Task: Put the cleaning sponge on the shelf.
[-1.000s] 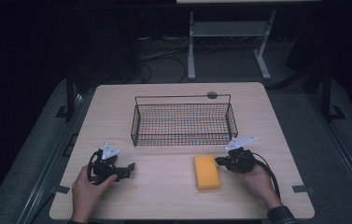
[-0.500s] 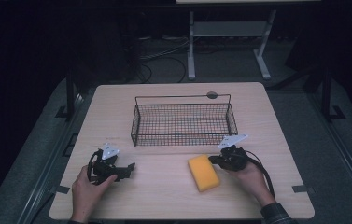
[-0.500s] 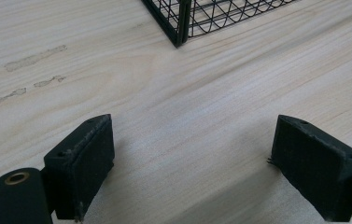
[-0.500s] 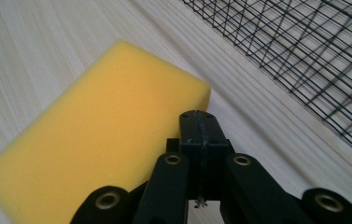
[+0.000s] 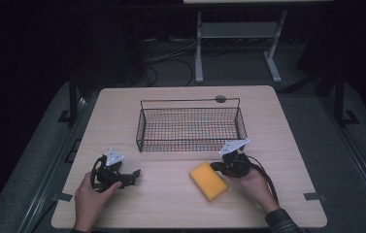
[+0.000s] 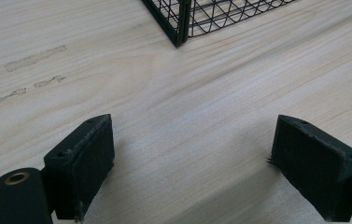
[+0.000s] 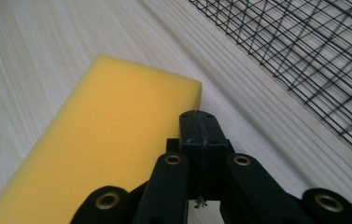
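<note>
A yellow sponge (image 5: 208, 180) lies flat on the wooden table (image 5: 171, 208), turned at an angle in front of the black wire basket (image 5: 190, 127). My right gripper (image 5: 215, 166) is shut, its two pads pressed together with nothing between them, and its tip rests against the sponge's (image 7: 89, 140) near right corner. The closed right gripper (image 7: 198, 127) points along the sponge's edge, with the basket's mesh (image 7: 313, 51) to its right. My left gripper (image 5: 134, 174) rests low on the table at the front left, open, with bare wood between its pads (image 6: 87, 154). The basket's corner (image 6: 178, 23) stands ahead of it.
A small dark round disc (image 5: 220, 99) lies on the table behind the basket. Beyond the table's far edge stand a white metal frame (image 5: 234, 43) and loose cables on a dark floor. Bare wood stretches between the two grippers.
My right gripper has moved left against the sponge, and the sponge has slid left and turned from straight to slanted. The left gripper has stayed put.
</note>
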Demonstrator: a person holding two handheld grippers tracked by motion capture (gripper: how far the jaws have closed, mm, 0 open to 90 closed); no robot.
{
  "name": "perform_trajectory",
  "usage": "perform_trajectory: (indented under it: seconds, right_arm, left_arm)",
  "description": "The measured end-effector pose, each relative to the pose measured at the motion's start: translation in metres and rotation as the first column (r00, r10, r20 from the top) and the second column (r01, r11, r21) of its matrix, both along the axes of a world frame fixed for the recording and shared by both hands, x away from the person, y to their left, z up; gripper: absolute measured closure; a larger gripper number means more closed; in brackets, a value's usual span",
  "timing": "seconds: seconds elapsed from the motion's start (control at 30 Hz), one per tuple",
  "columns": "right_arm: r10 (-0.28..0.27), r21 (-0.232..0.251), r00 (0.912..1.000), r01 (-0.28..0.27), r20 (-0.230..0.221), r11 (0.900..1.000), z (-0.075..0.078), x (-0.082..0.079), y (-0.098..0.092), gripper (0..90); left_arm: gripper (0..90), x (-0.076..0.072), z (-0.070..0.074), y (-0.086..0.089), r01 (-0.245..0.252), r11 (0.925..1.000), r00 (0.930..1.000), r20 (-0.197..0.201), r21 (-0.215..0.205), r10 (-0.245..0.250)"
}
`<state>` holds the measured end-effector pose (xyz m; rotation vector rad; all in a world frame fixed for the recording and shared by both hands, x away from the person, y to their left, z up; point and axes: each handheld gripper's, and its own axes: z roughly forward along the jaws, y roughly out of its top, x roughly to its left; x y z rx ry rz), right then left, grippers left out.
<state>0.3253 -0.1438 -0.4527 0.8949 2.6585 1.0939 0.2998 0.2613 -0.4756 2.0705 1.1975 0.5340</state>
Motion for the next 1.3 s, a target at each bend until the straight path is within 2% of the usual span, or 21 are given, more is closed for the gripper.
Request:
perform_trajectory:
  seconds: [0.5,0.8,0.93,1.2,1.27,1.3]
  right_arm:
    - [0.057,-0.004,0.9983,-0.057,-0.009,0.998,0.002,0.001,0.024,89.9]
    - [0.052,0.006,0.9985,-0.052,-0.019,0.999,0.009,0.000,0.022,87.9]
    - [0.042,0.007,0.9987,-0.042,-0.028,0.999,0.013,-0.003,0.017,81.2]
    - [-0.009,-0.010,0.9975,0.008,-0.071,1.000,0.021,-0.008,0.011,53.0]
    - [-0.015,-0.017,0.9963,0.013,-0.084,1.000,0.025,-0.011,0.011,42.8]
    - [-0.015,-0.017,0.9963,0.013,-0.084,1.000,0.025,-0.011,0.011,42.8]
  left_arm:
    - [12.5,0.000,0.000,0.000,0.000,1.0000,1.0000,0.000,0.000,0.000]
    - [12.4,0.000,0.000,0.000,0.000,1.0000,1.0000,0.000,0.000,0.000]
    - [12.4,0.000,0.000,0.000,0.000,1.0000,1.0000,0.000,0.000,0.000]
    - [12.5,0.000,0.000,0.000,0.000,1.0000,1.0000,0.000,0.000,0.000]
    - [12.4,0.000,0.000,0.000,0.000,1.0000,1.0000,0.000,0.000,0.000]
    - [12.5,0.000,0.000,0.000,0.000,1.0000,1.0000,0.000,0.000,0.000]
